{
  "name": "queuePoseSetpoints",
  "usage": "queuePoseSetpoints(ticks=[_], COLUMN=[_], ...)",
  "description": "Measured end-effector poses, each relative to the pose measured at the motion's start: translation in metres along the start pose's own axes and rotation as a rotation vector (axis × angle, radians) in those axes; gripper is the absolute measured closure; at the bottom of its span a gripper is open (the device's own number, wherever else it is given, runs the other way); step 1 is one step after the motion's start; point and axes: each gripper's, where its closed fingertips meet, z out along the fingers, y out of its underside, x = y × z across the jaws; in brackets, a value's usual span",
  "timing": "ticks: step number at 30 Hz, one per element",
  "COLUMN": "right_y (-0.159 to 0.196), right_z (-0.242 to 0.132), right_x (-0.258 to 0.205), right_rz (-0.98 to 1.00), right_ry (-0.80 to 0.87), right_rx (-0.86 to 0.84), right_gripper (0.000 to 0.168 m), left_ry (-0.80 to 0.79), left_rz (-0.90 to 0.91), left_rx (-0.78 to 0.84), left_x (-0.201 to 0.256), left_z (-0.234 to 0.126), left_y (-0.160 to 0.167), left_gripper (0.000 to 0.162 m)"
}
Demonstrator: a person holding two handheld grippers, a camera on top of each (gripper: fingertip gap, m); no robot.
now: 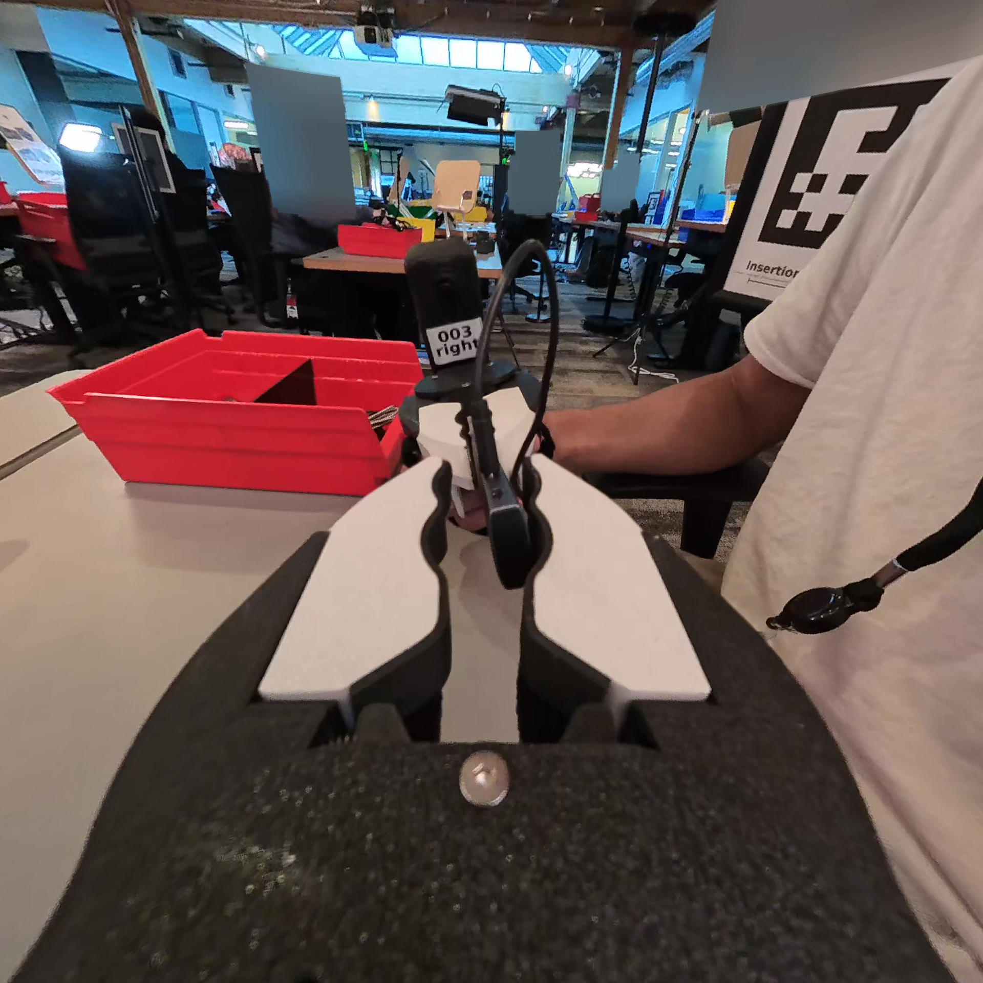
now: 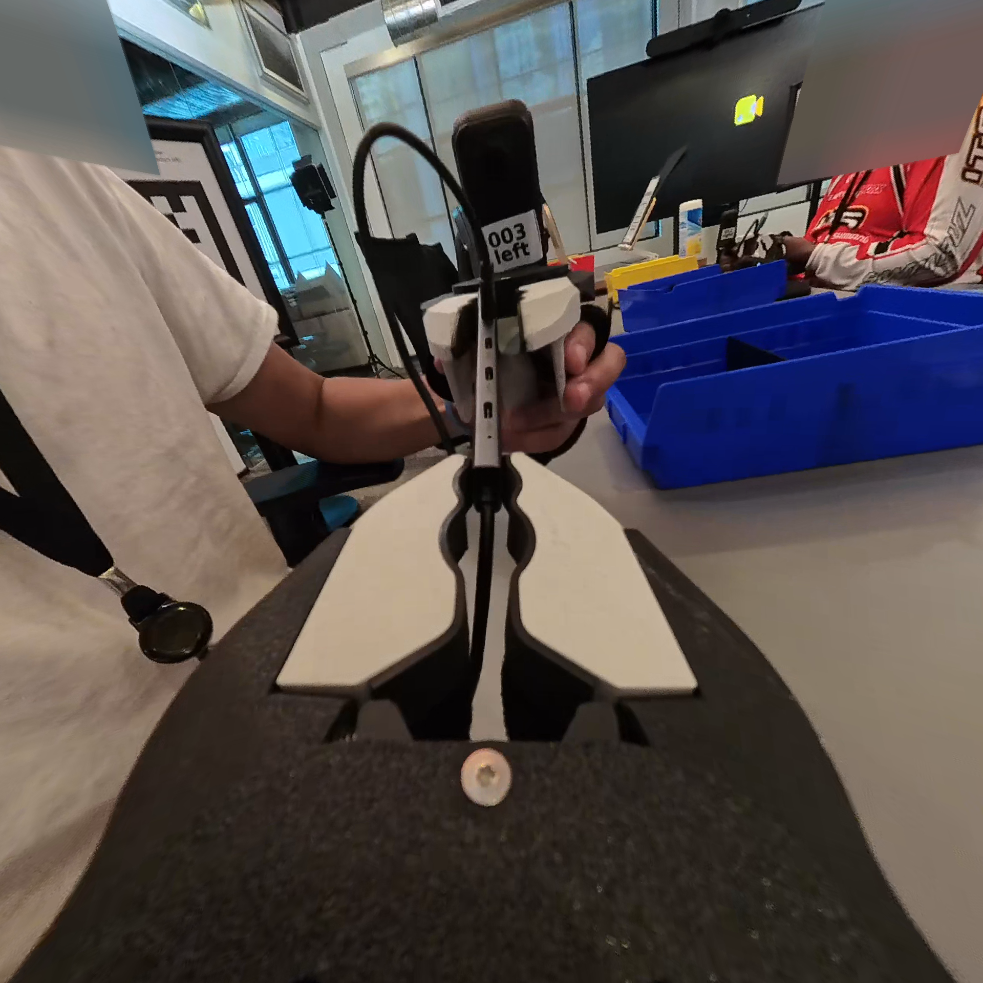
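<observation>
Two grippers face each other tip to tip above a pale table, and we see a slim hub bridging them. In the right wrist view the right gripper has its fingers drawn close, pinching the lower end of the hub where a black cable leaves it and runs back along the narrow gap. The hub's silver edge, with a row of ports, rises from those tips to the white fingers of the other gripper, which a hand is holding.

In the left wrist view the left gripper has the hub's dark end lying between its fingers, against the right-hand one, with table showing through the gap on the other side. We cannot tell whether this claw is truly clamping it or only framing it. A black cable arcs up in a loop beside the far gripper.

A red bin sits on the table to the left of the tips in that view. In the right wrist view a blue bin with a dark divider stands on the table to the right. A person in a white T-shirt holds both tools.
</observation>
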Motion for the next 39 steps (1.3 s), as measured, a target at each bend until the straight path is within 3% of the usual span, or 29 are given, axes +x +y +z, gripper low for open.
queuePoseSetpoints(ticks=[7, 29, 39], right_y=[-0.005, -0.028, -0.025], right_z=[-0.006, -0.013, -0.013], right_x=[0.0, 0.002, 0.005], right_rz=[0.017, 0.08, 0.078], right_ry=[-0.011, -0.024, -0.001], right_rx=[0.041, 0.21, 0.202], right_gripper=[0.159, 0.159, 0.159], left_ry=[-0.013, -0.108, -0.102], left_rz=[0.014, -0.021, -0.021], left_rx=[0.037, 0.16, 0.152], left_x=[0.001, -0.009, -0.009], left_z=[0.005, 0.006, 0.01], left_y=[-0.004, -0.014, -0.016], left_gripper=[0.149, 0.143, 0.151])
